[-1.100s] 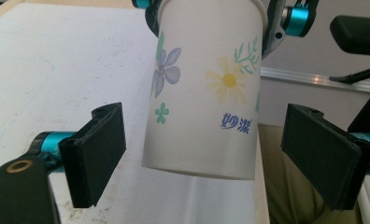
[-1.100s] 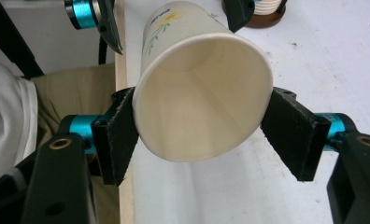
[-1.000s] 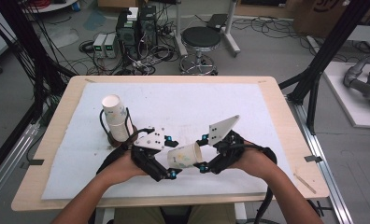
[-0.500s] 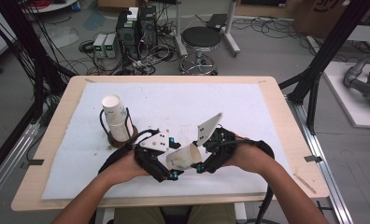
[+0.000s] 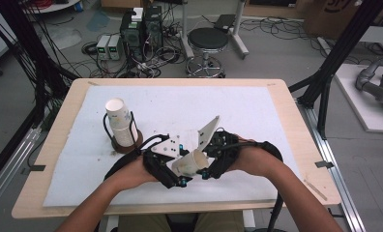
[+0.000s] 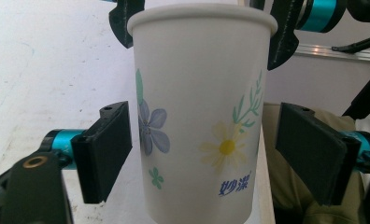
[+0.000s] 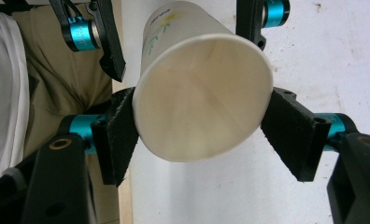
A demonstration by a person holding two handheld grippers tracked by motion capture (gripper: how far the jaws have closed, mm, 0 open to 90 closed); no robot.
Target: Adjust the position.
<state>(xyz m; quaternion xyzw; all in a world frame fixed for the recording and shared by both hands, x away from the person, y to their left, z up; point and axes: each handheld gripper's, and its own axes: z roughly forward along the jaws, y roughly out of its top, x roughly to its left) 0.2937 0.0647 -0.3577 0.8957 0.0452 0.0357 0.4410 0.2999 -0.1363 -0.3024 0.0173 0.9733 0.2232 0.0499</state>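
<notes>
Paper cup (image 5: 187,163) held above bench (image 5: 276,121) near front edge, betw both tongs: right tongs (image 7: 199,123) clamp its rim end; left tongs (image 6: 206,154) spread wide, not touching it

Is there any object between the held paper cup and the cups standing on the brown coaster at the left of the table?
Nothing visible blocks that way. The paper cup is between both grippers near the table's front edge, and the stacked cups stand on the coaster to the rear left. Between them lies bare white mat; the left gripper sits on that side.
</notes>
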